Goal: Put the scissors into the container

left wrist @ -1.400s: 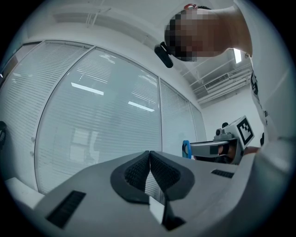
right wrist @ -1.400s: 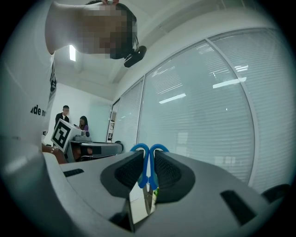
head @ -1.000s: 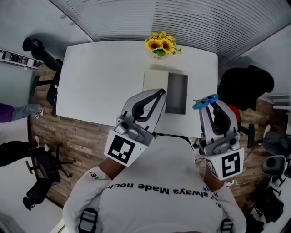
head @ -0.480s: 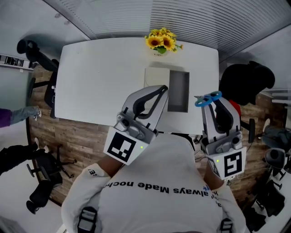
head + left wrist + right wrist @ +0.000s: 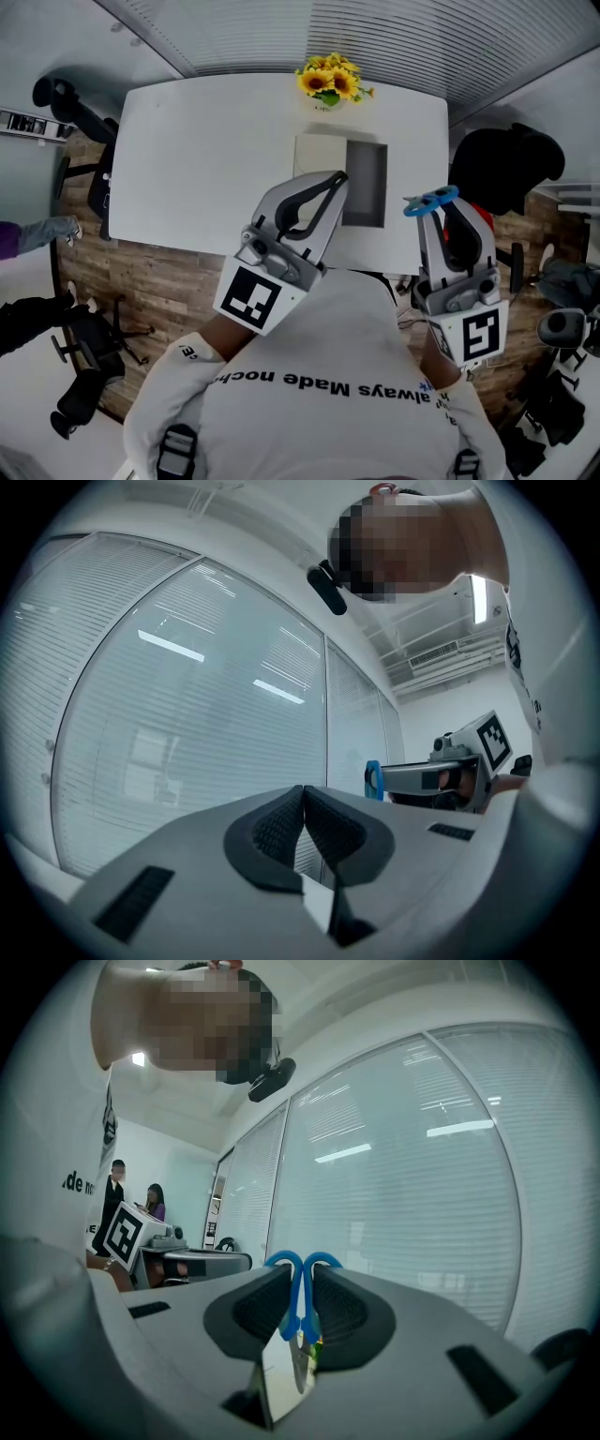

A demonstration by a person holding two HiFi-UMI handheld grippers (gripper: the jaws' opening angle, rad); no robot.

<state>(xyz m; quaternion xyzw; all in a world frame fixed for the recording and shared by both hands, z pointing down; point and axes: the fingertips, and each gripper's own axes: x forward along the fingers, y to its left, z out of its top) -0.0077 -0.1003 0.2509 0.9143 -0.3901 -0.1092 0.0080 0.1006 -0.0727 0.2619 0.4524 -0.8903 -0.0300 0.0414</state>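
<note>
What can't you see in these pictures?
- Blades of the scissors: the head view and right gripper view show only the blue handles; the right tongs cover the rest.
- The container: in the head view the left tongs hide its near left part; neither gripper view shows it.

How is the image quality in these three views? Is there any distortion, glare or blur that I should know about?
Head view: even light, white table bright with no hard shadows, edges slightly bent. Left gripper view: strong fisheye with a dark round border, lamp reflections on the glass wall. Right gripper view: same fisheye; the blue scissors look sharp.
</note>
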